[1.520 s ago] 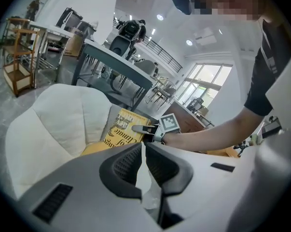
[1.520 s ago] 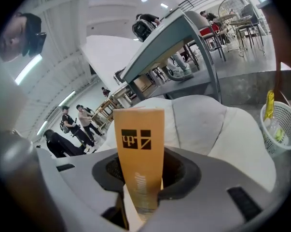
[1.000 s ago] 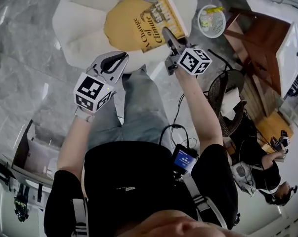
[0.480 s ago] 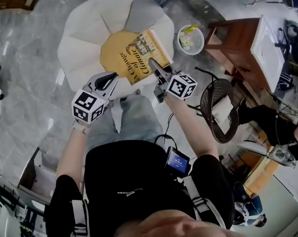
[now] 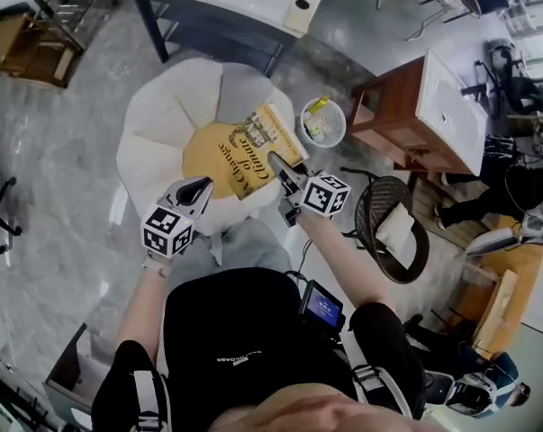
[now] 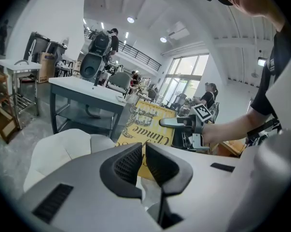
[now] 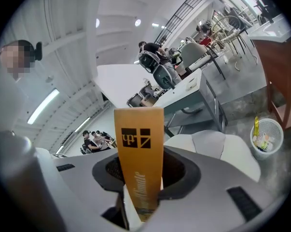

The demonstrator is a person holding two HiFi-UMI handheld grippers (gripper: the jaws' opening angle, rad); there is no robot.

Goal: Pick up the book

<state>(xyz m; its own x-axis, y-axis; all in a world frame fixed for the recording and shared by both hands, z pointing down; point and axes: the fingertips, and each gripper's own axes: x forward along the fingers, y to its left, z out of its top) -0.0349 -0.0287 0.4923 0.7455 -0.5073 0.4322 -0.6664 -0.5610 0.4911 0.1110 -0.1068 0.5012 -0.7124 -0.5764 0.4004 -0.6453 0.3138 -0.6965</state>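
the right tongs (image 5: 281, 164) clamp the yellow book (image 5: 249, 151) across its covers at the spine, apparently to hold it up above the white pouf (image 5: 163, 124), while the left tongs (image 5: 199, 188) hover narrow and empty over the pouf's near edge

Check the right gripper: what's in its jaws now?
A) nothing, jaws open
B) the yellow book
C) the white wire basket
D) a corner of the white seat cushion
B: in the right gripper view the yellow book stands edge-on between the pads of the right gripper, and the head view shows it held clear above the white seat.
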